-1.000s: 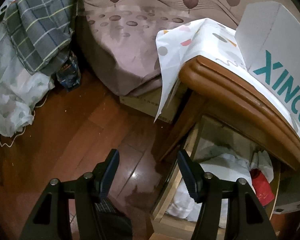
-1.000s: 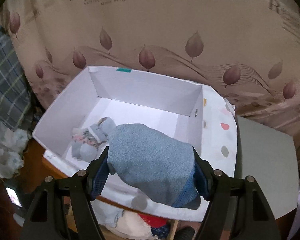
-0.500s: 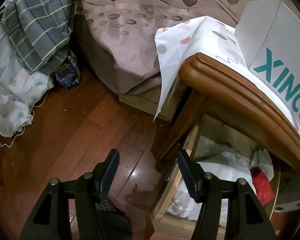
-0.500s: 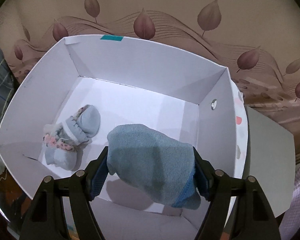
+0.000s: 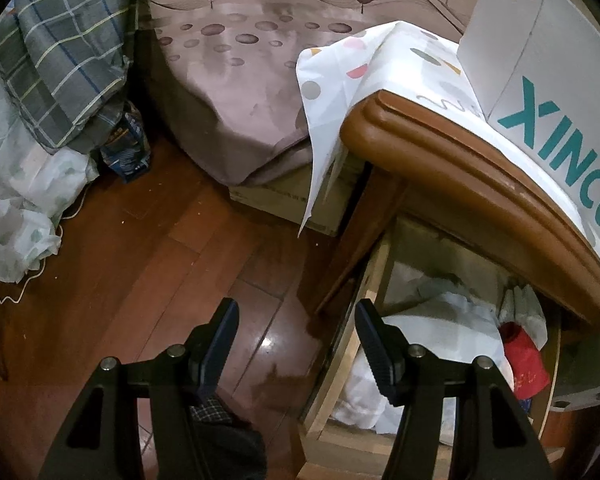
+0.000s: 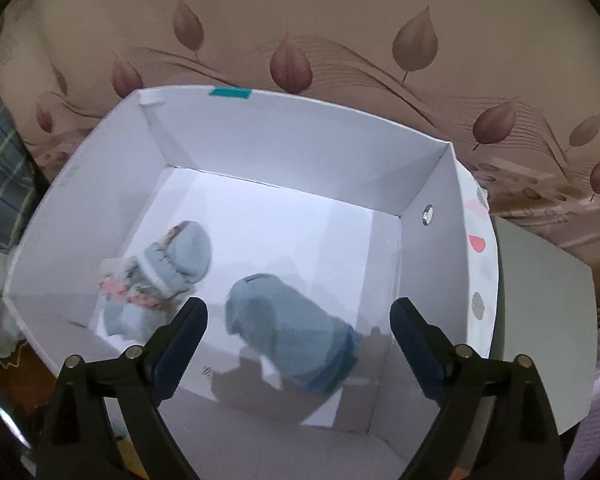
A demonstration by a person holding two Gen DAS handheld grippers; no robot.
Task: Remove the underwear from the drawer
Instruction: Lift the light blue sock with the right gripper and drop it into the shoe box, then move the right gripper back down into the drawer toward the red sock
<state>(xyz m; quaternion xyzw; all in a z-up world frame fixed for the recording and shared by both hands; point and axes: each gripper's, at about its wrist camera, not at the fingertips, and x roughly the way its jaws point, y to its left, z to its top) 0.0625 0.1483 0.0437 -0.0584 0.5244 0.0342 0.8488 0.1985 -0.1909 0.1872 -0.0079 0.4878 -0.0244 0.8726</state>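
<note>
Now at the drop-off step: right gripper (image 6: 298,320) spread wide and empty above white box (image 6: 284,136); blue underwear (image 6: 296,336) blurred inside, beside patterned bundle (image 6: 160,276). Left gripper (image 5: 294,322) parted, empty, beside open drawer (image 5: 364,284). Next, probably: back to drawer, pinch another soft piece, lift clear.

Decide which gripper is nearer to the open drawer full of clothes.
Left. The left gripper hangs open just above the open drawer, at its left edge. The right gripper is open over the white box on top, its view showing no drawer.
</note>
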